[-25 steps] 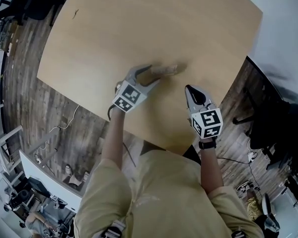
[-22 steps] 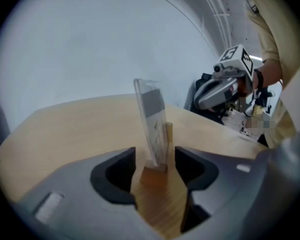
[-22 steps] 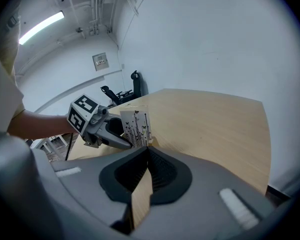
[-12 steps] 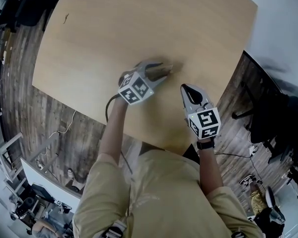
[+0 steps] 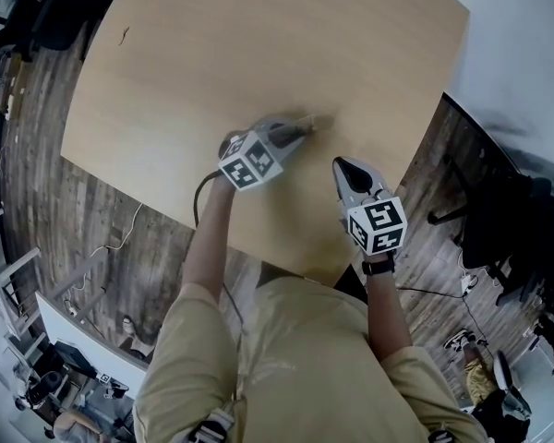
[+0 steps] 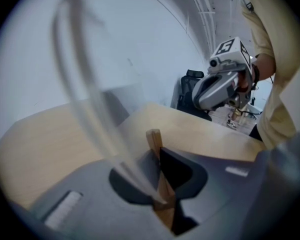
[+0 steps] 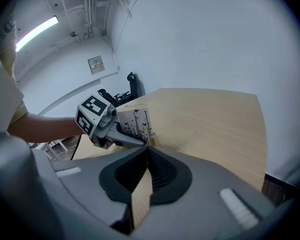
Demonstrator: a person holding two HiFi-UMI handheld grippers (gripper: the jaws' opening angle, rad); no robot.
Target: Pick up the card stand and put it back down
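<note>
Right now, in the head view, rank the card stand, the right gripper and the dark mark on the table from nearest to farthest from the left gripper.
1. card stand: between the closing jaws of the left gripper.
2. right gripper: beside it, to the right.
3. dark mark: far back-left on the table.

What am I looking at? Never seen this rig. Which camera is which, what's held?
No robot here: a person holds a two-jaw gripper in each hand. The head view looks down from a camera on their head. The other two cameras ride on the grippers and look along the jaws. On the wooden table is a card stand, a wood base with a printed card. The left gripper is closing its jaws with that base between them. The right gripper is nearby, jaws together, empty.
</note>
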